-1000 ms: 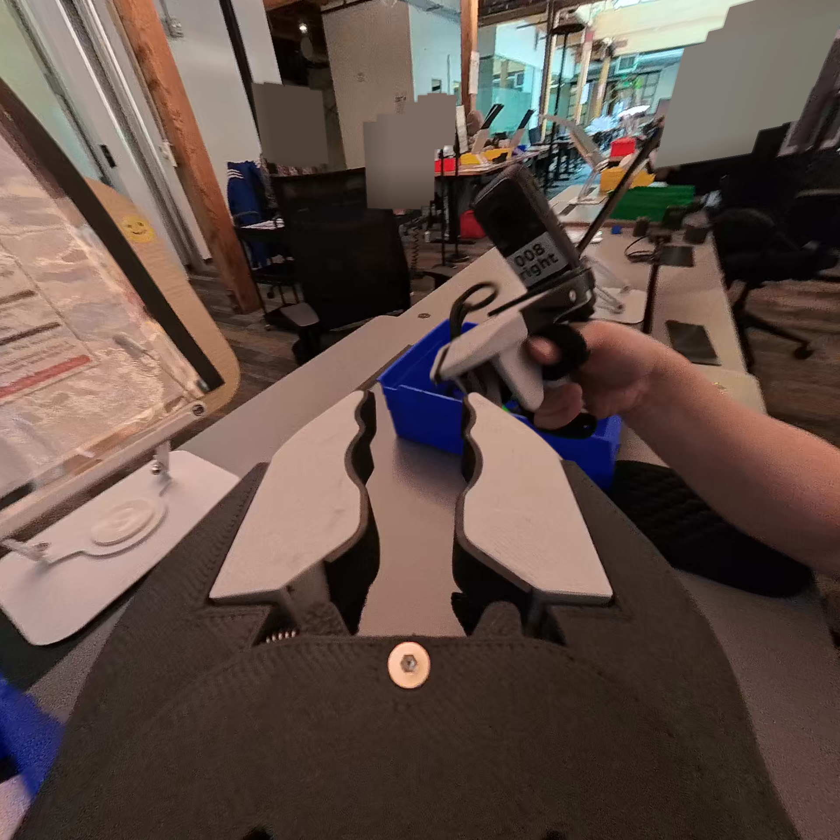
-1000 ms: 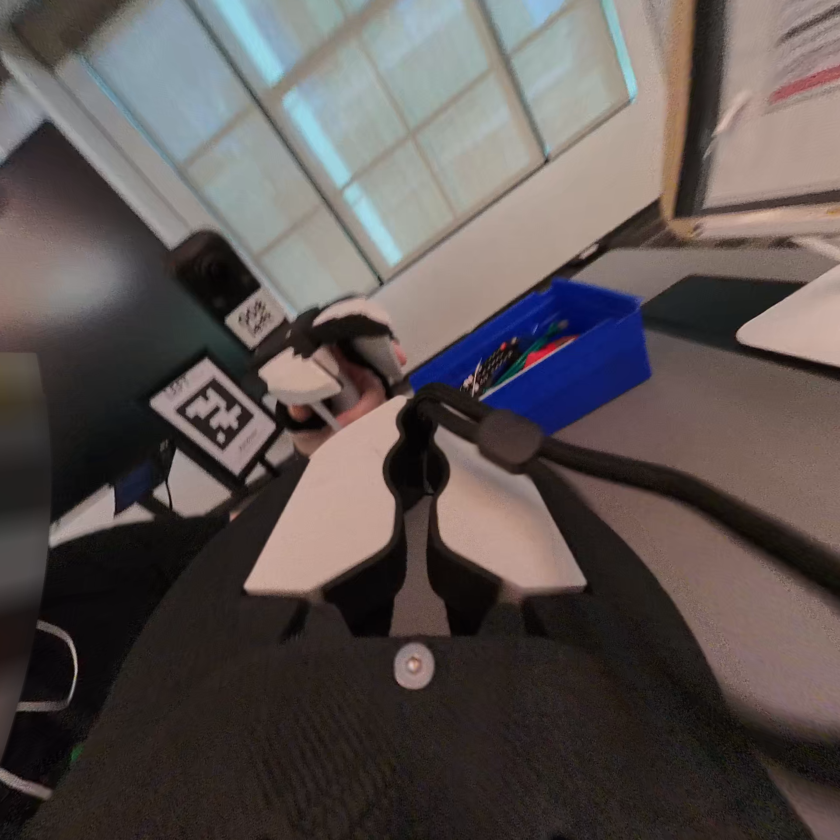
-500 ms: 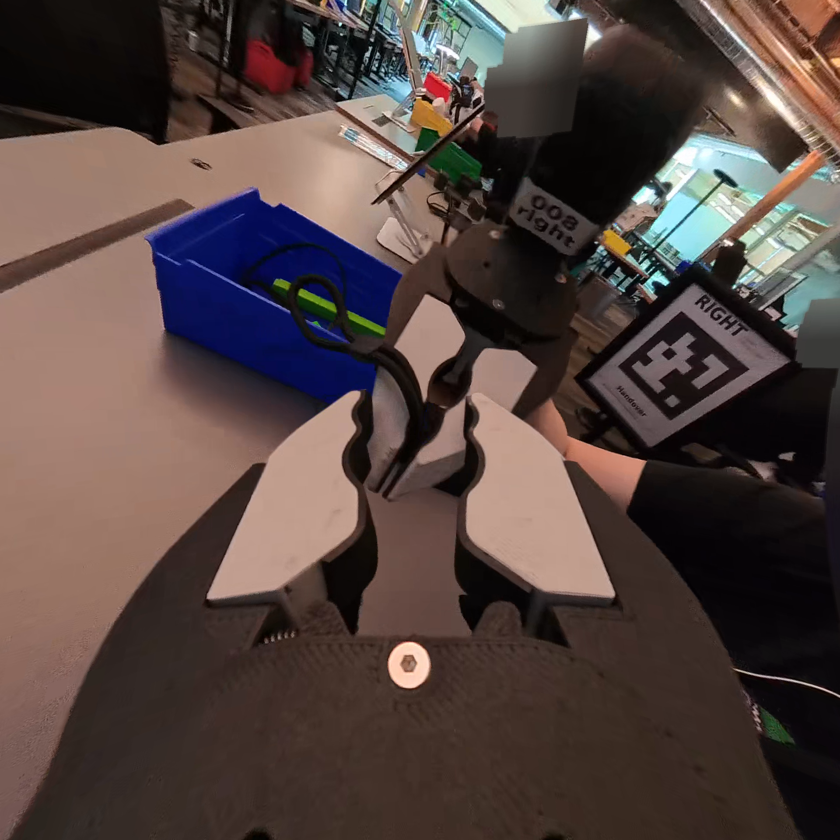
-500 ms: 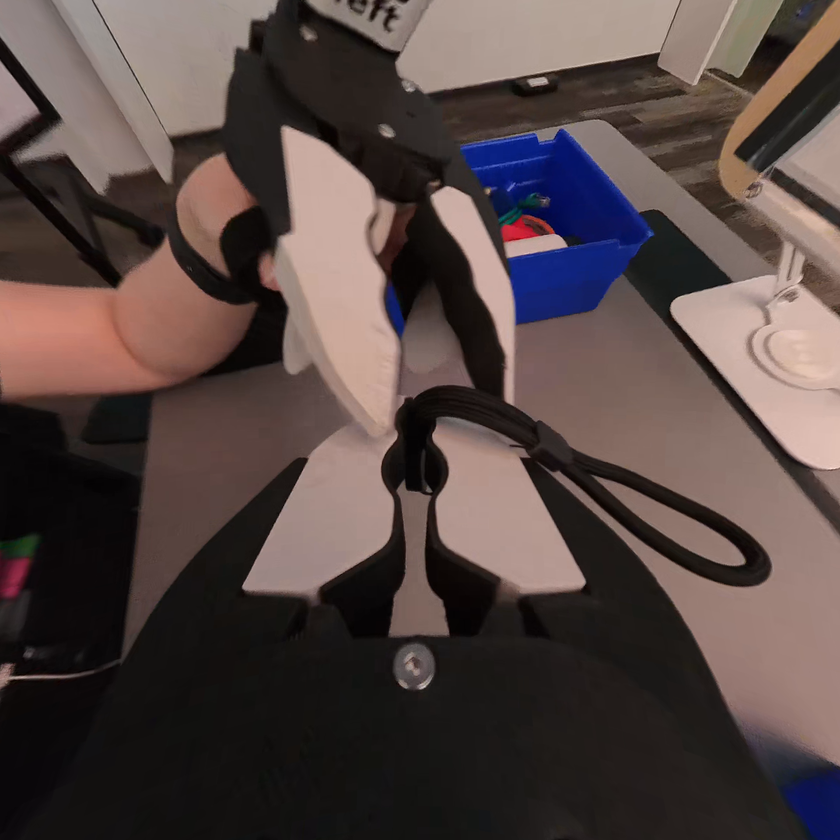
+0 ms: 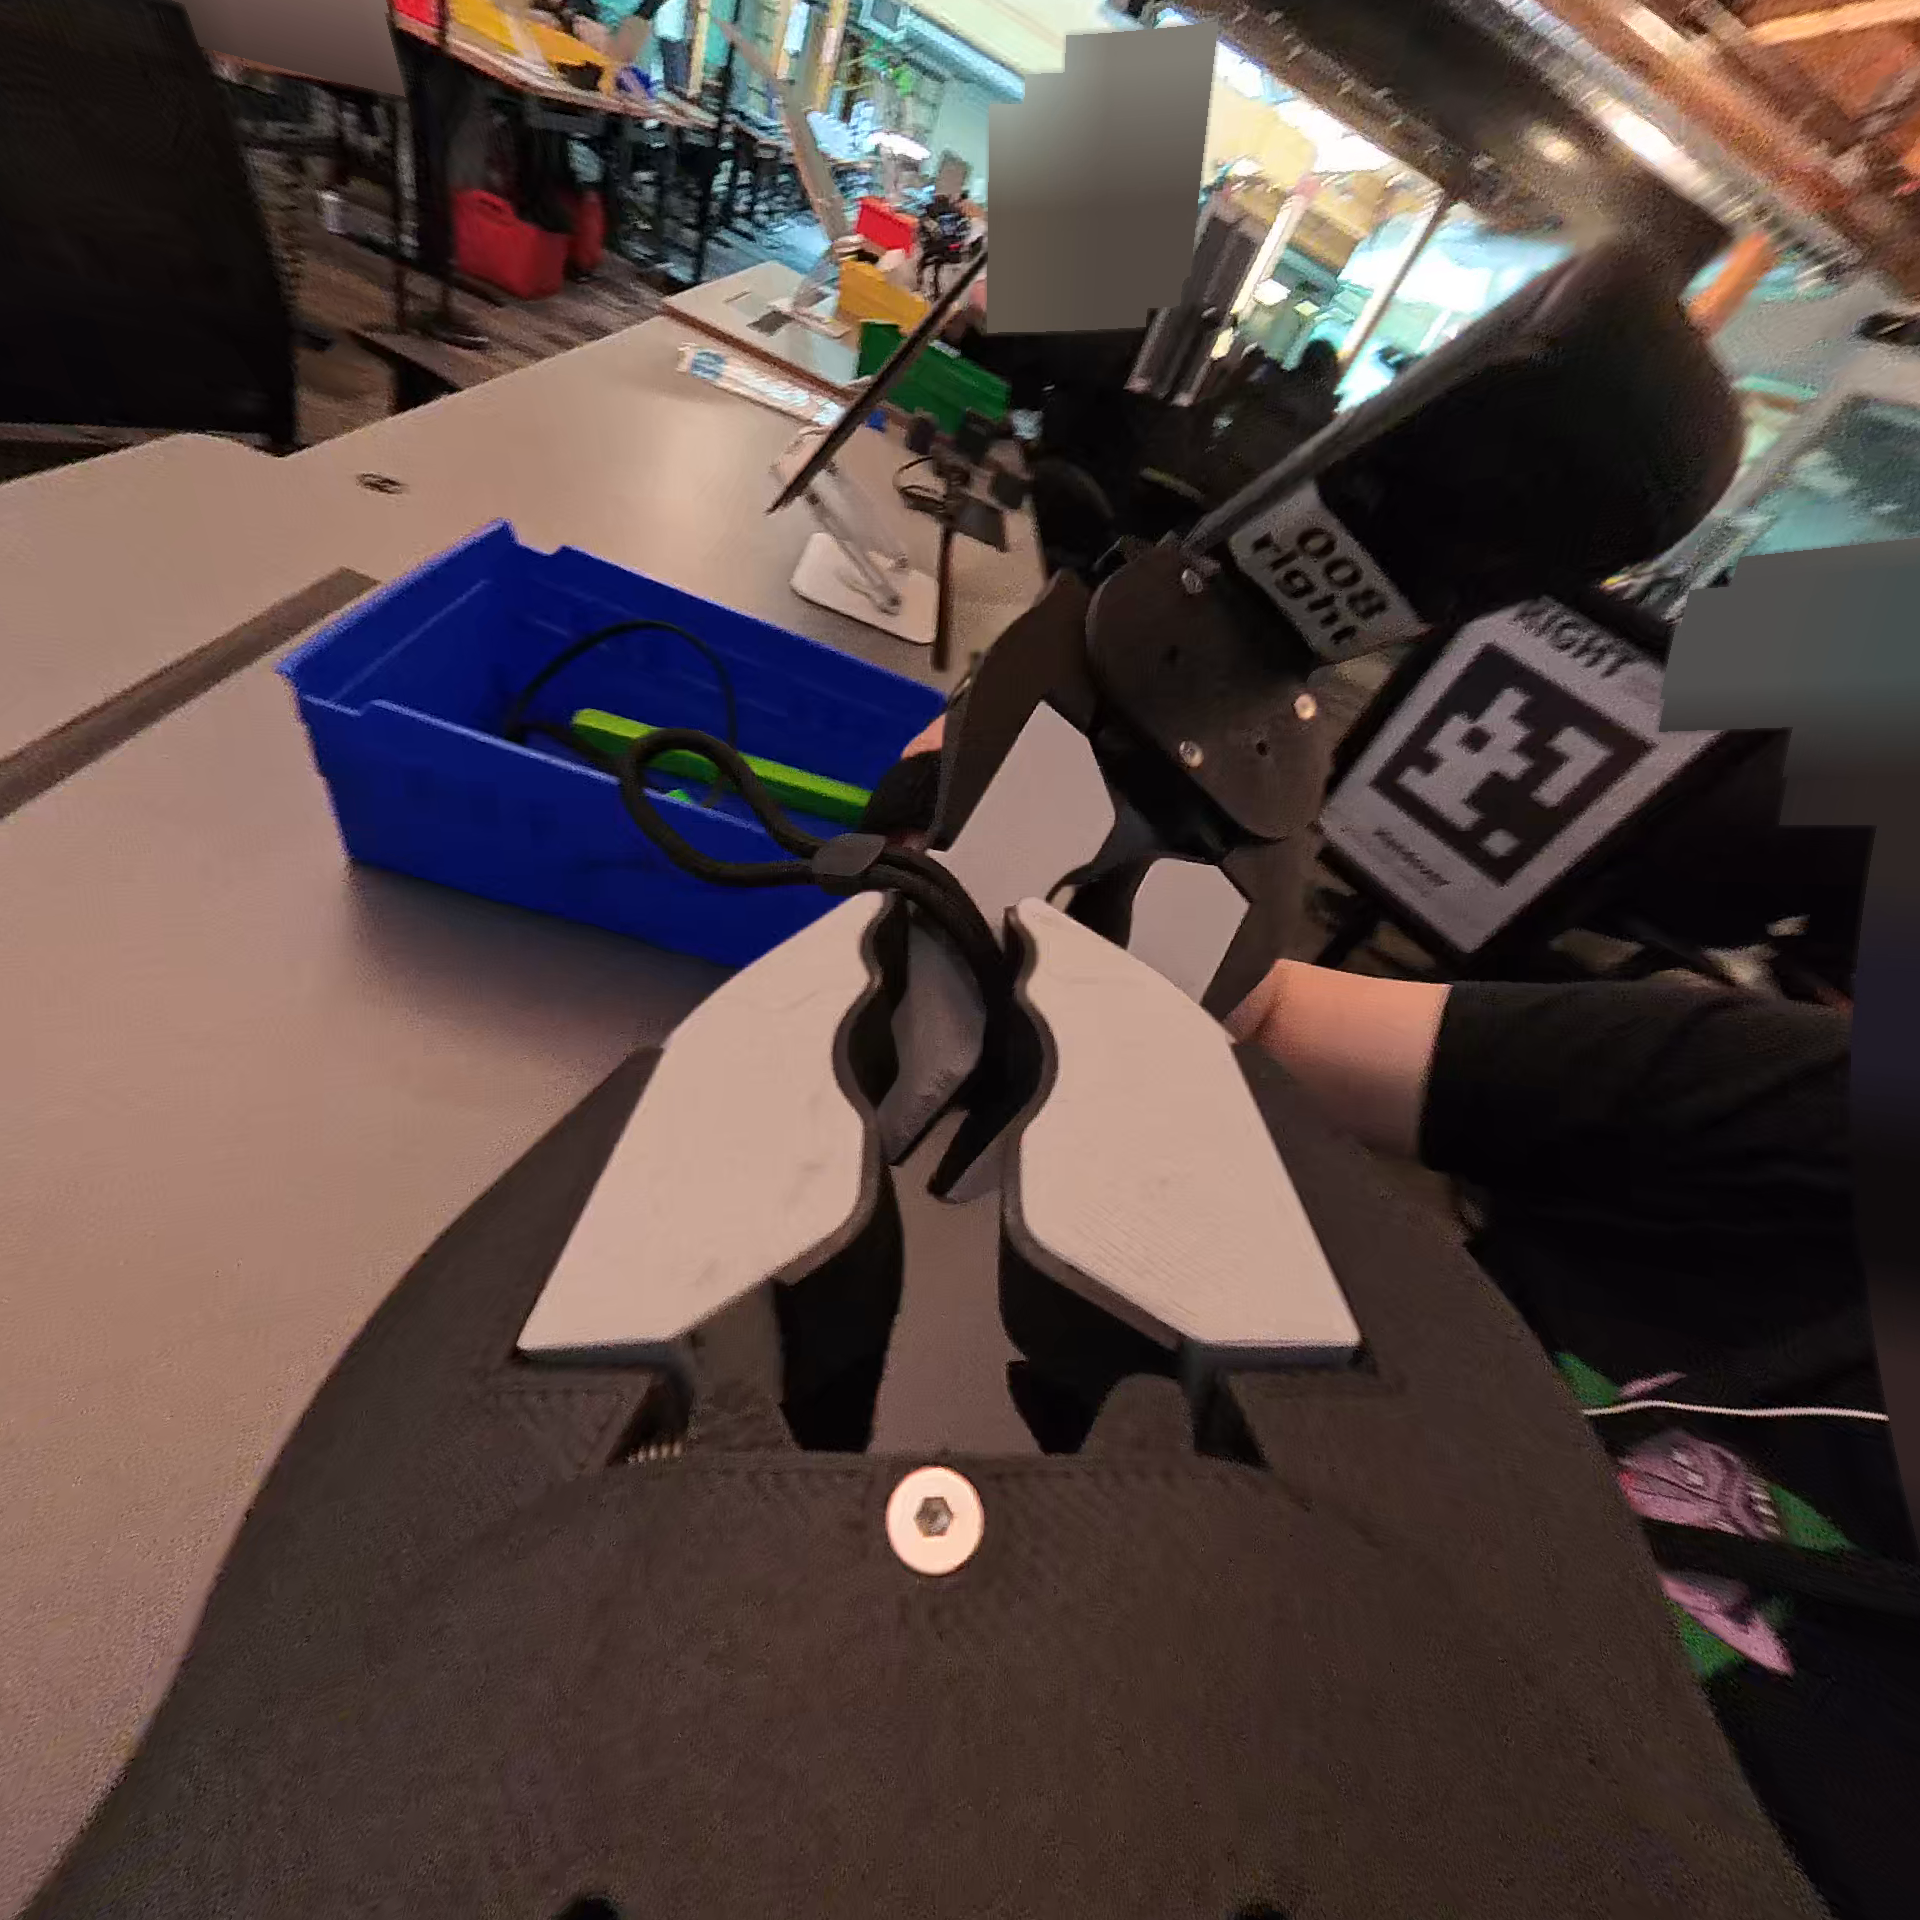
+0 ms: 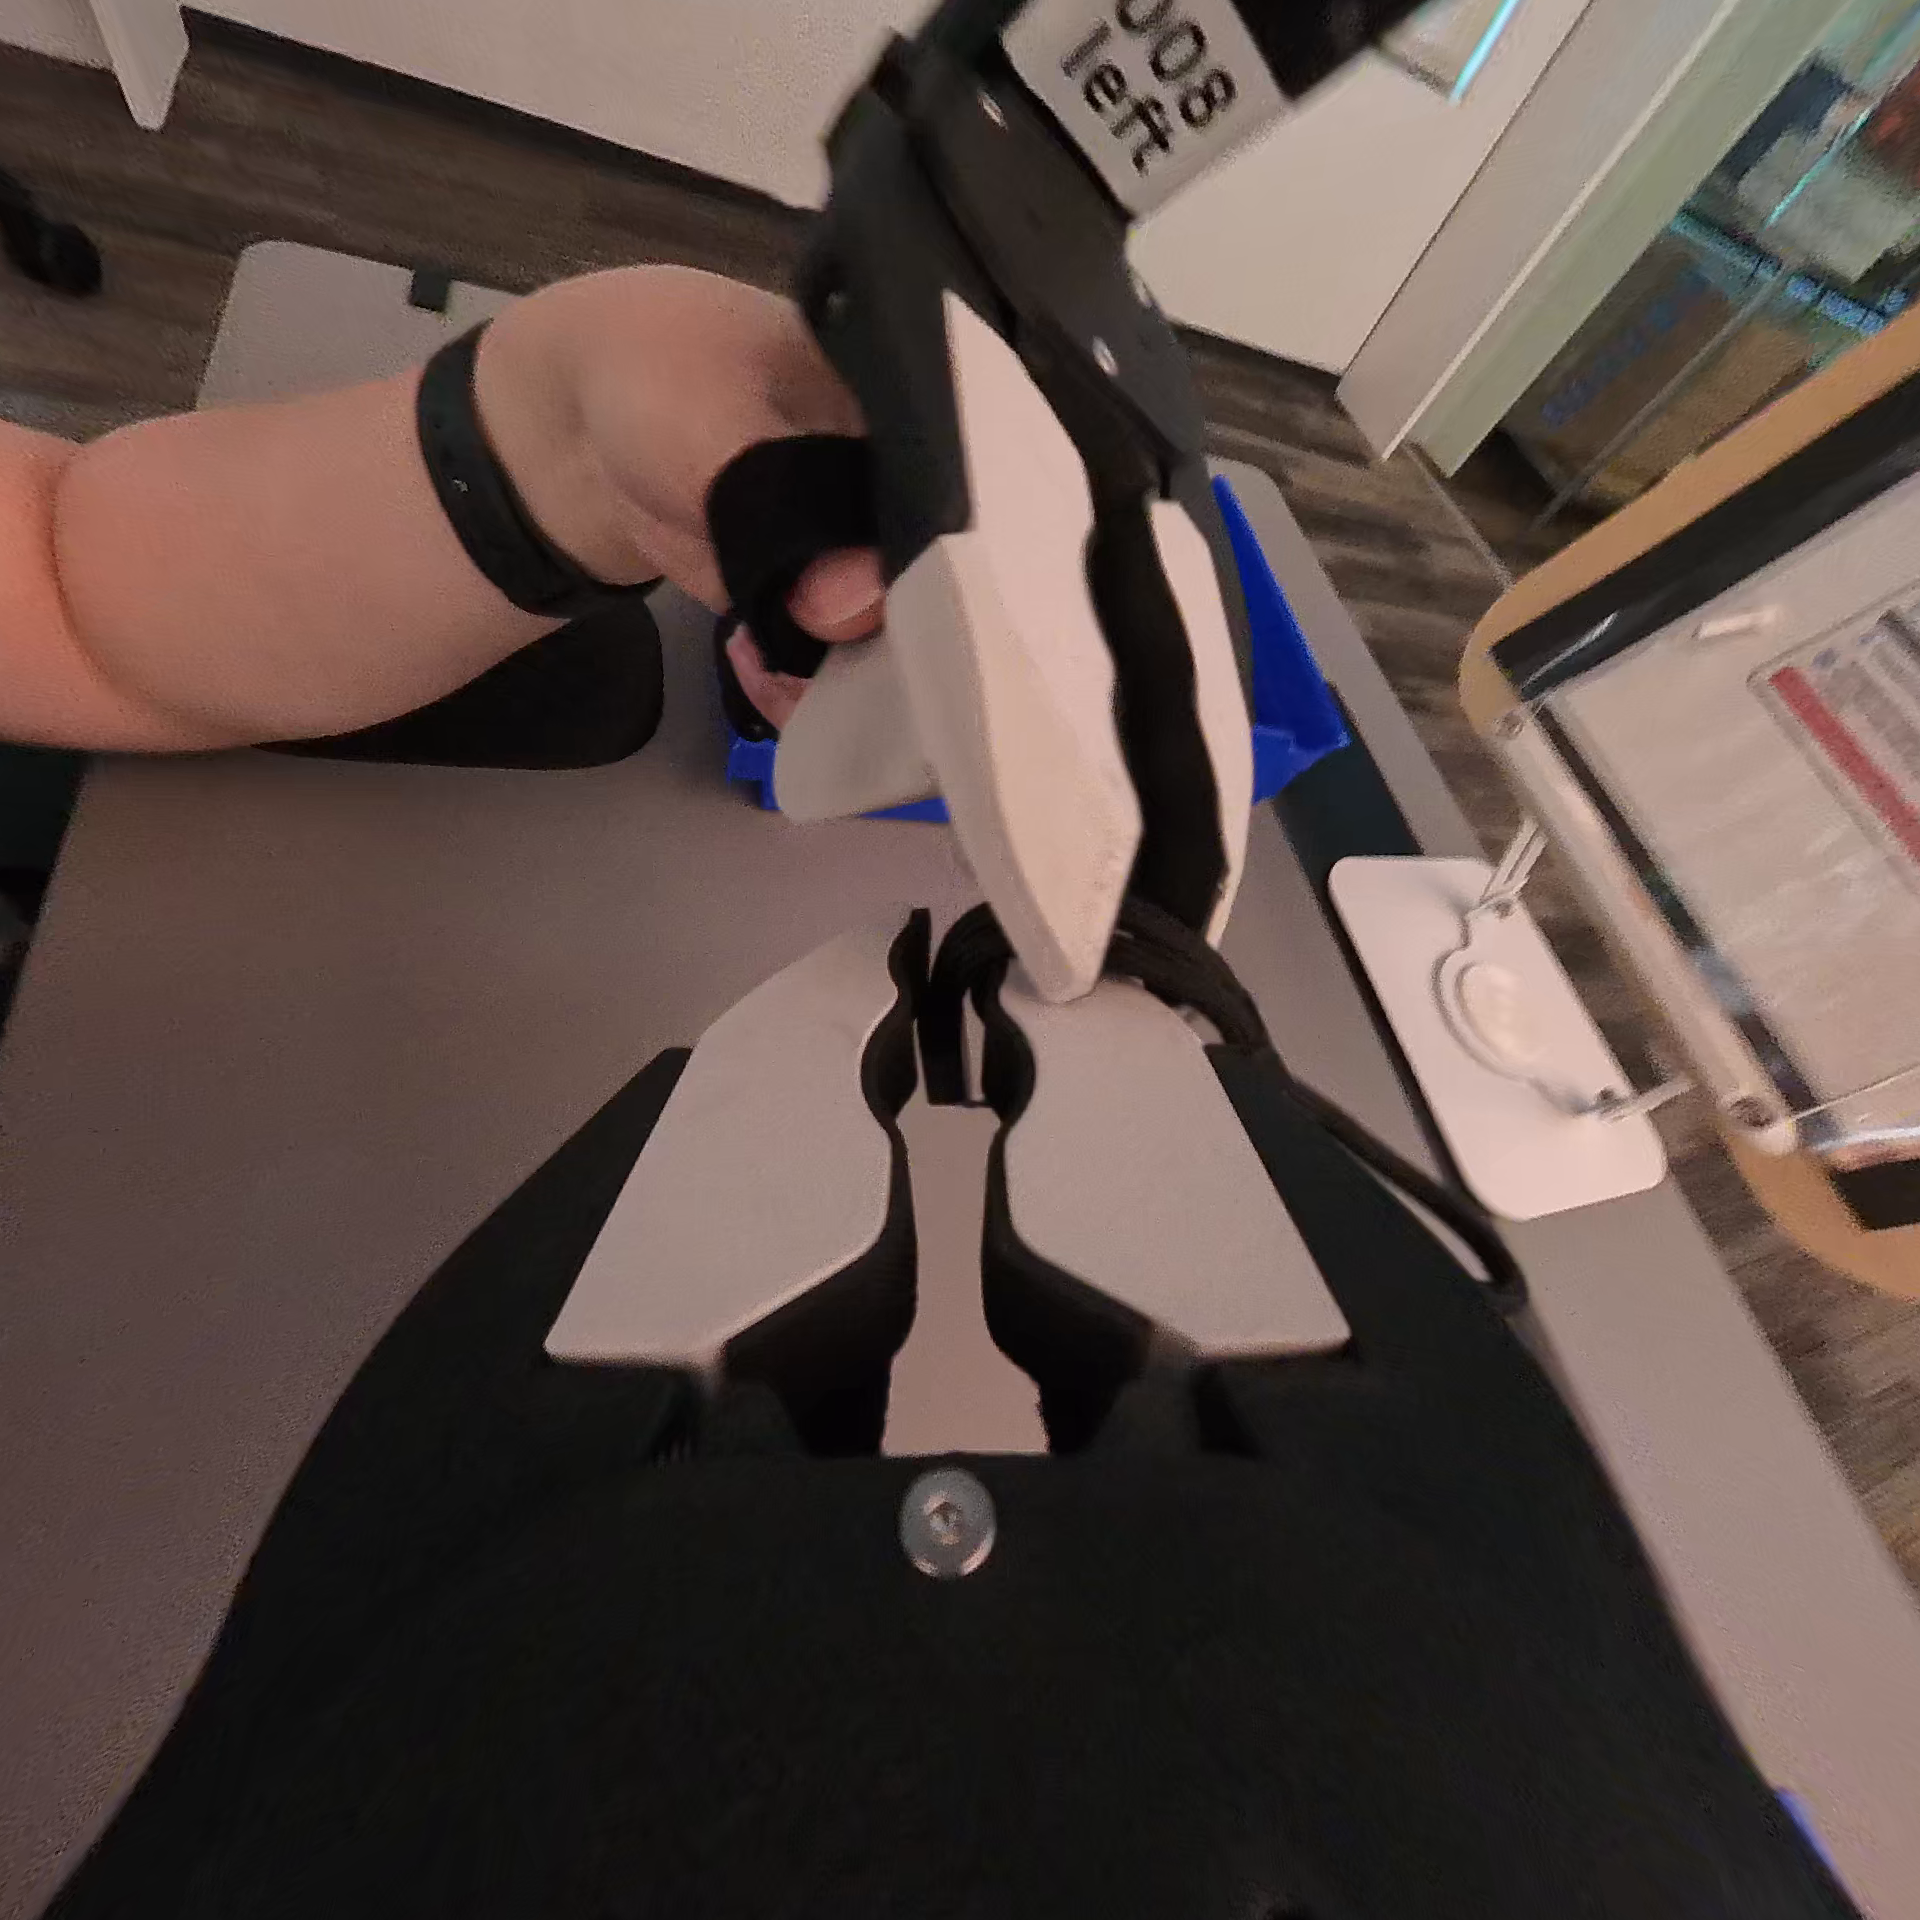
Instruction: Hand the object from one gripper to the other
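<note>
A black looped cord (image 5: 675,821) with a toggle runs between both grippers above the grey table (image 5: 208,987). My left gripper (image 5: 951,920) has its fingers closed in on the cord near the tips. My right gripper (image 6: 951,971) is shut on the same cord (image 6: 1236,1013), whose loop trails off to the right. In the left wrist view the right gripper (image 5: 945,1122) comes in from the upper right, its tips between my left fingers. In the right wrist view the left gripper (image 6: 1153,914) comes down from above, touching my right fingertips.
A blue bin (image 5: 520,821) holding a green bar (image 5: 717,764) and a thin black wire stands just behind the grippers. A white stand base (image 6: 1496,1039) and a framed board (image 6: 1766,831) sit at the table's right. A square-patterned marker board (image 5: 1496,769) stands behind the right gripper. There is about 5 cm between the tips of the two grippers.
The two grippers came together tip to tip. My left fingers narrowed from wide open onto the cord. My right gripper has kept its hold on the cord throughout.
</note>
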Tool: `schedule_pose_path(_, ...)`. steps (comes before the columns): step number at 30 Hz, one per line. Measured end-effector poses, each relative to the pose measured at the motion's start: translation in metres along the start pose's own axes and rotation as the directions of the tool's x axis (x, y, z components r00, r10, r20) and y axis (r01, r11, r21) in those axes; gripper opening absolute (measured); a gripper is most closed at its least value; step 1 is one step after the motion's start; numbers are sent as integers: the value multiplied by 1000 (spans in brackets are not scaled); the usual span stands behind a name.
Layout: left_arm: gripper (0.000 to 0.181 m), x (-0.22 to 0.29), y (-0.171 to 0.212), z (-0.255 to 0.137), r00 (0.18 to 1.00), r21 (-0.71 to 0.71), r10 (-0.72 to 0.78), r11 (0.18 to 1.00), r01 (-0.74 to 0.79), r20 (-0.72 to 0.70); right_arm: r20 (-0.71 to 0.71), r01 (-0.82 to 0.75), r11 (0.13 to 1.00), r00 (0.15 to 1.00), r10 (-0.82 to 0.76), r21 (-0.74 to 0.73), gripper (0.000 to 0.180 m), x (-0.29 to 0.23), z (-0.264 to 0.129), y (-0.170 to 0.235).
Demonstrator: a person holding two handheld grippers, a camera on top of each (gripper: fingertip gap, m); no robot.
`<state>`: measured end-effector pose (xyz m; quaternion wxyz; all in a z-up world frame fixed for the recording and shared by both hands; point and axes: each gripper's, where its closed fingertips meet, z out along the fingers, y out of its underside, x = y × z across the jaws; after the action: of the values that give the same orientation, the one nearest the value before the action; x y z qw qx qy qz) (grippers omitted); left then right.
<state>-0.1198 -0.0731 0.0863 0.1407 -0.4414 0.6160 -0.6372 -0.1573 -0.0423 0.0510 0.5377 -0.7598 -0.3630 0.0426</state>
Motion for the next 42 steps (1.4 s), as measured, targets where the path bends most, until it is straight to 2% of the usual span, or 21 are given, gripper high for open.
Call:
schedule_pose_path(3, 7, 9, -5, -6, 996, 33, -27, 999, 30, -90, -14, 53, 998, 999, -53, 39, 7, -4, -3, -10)
schedule_pose_path(5, 3, 10, -8, -9, 997, 45, 1, 999, 2, -81, -38, 56, 998, 998, -55, 19, 6, 0, -3, -7)
schedule_pose_path(9, 3, 0, -16, -23, 983, 41, 160, 986, -164, 89, -113, 40, 999, 993, -37, 27, 10, 16, -10, -6)
schedule_pose_path(11, 3, -12, -29, -40, 937, 65, 249, 960, -272, 245, -140, 34, 999, 990, -34, -2, 12, 26, -17, 2)
schedule_pose_path(13, 3, -17, -46, -64, 880, 110, 304, 925, -365, 365, -238, 30, 999, 971, -36, -30, 16, 47, -27, 10)
schedule_pose_path(16, 2, -26, -68, -108, 732, 127, 354, 850, -512, 582, -311, 0, 1000, 950, -6, -18, 22, 67, -41, 16)
schedule_pose_path(18, 3, -30, -75, -134, 584, 44, 410, 792, -609, 700, -348, -13, 1000, 937, 20, 20, 25, 77, -48, 14)
schedule_pose_path(21, 2, -33, -78, -157, 364, -131, 490, 719, -682, 792, -416, 10, 999, 910, 9, 43, 28, 86, -57, 11)
schedule_pose_path(23, 2, -32, -77, -158, 246, -237, 556, 656, -717, 794, -461, 49, 997, 887, -18, 57, 30, 90, -62, 5)
schedule_pose_path(26, 3, -27, -73, -138, 73, -396, 674, 514, -761, 735, -521, 102, 989, 853, -31, 109, 31, 89, -70, -11)
schedule_pose_path(29, 2, -31, -66, -113, -127, -572, 749, 373, -730, 650, -597, 159, 974, 801, -33, 160, 31, 88, -82, -29)
schedule_pose_path(30, 2, -34, -62, -102, -166, -613, 772, 333, -716, 613, -625, 176, 970, 780, -33, 169, 31, 89, -87, -34)
schedule_pose_path(37, 2, -34, -31, -31, -249, -703, 872, 142, -697, 422, -680, 174, 970, 733, -13, 169, 31, 92, -101, -38)
schedule_pose_path(42, 2, -18, -22, -8, -254, -683, 891, 82, -726, 377, -660, 125, 985, 751, -14, 120, 29, 99, -97, -23)
